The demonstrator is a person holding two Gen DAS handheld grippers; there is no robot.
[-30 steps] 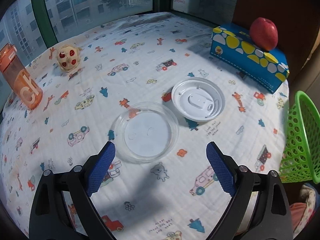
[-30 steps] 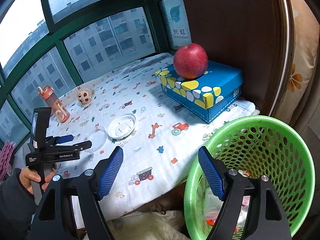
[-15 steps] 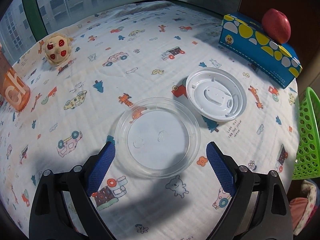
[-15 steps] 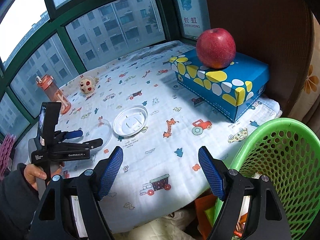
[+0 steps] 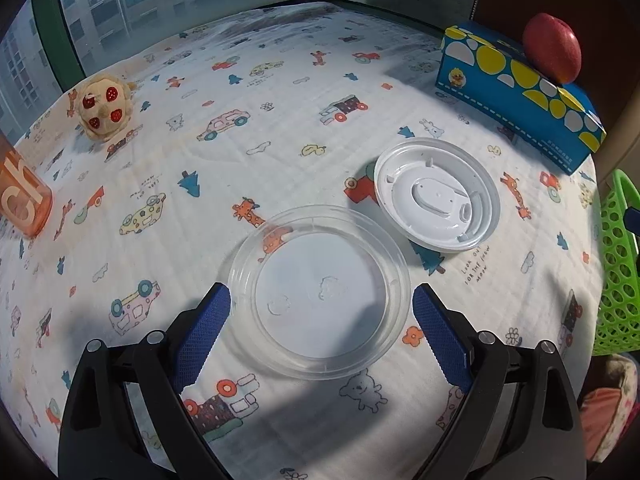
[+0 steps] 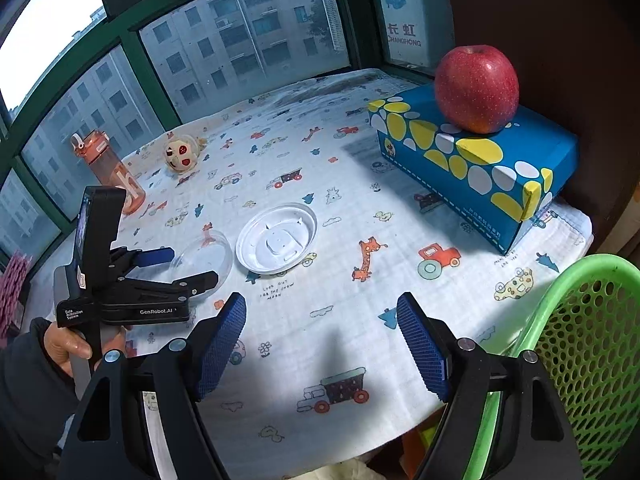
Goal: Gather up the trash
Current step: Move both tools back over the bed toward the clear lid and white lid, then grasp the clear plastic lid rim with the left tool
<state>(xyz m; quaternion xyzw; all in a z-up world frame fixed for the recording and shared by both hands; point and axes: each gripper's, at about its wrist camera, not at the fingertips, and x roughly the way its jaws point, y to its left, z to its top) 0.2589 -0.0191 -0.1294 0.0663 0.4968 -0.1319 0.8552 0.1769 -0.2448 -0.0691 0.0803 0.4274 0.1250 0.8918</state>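
Clear plastic lid (image 5: 320, 292) flat on cartoon-print desk (image 5: 248, 92), between spread blue pads of left claw (image 5: 320, 320), untouched. White lid (image 5: 438, 198) just beside it, upside down. Right claw (image 6: 320, 344) spread wide, empty, over desk edge near green basket (image 6: 588, 344). Apple (image 6: 476, 88) on blue box (image 6: 480, 168).

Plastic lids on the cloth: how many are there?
2. A clear lid lies between the open left claw's fingers; a white lid lies beside it, toward the blue box. The basket's contents are hidden.
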